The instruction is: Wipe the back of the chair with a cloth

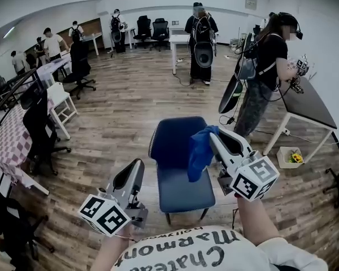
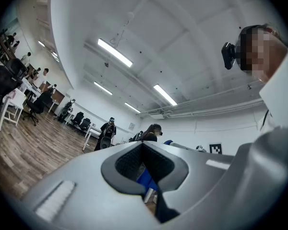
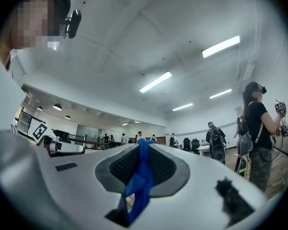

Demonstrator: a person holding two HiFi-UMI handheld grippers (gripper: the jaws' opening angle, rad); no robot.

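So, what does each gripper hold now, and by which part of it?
The right gripper pinches the blue cloth at its bunched top, and the rest hangs down. The left gripper is shut, with nothing between its jaws.

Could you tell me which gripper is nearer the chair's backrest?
Right. The right gripper holds the cloth by the backrest; the left gripper hangs lower, left of the seat.

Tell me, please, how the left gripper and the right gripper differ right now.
The right gripper is shut on the blue cloth; the left gripper is shut on nothing. The right gripper's tip is by the chair backrest; the left gripper's is off the seat's left edge. Both carry marker cubes.
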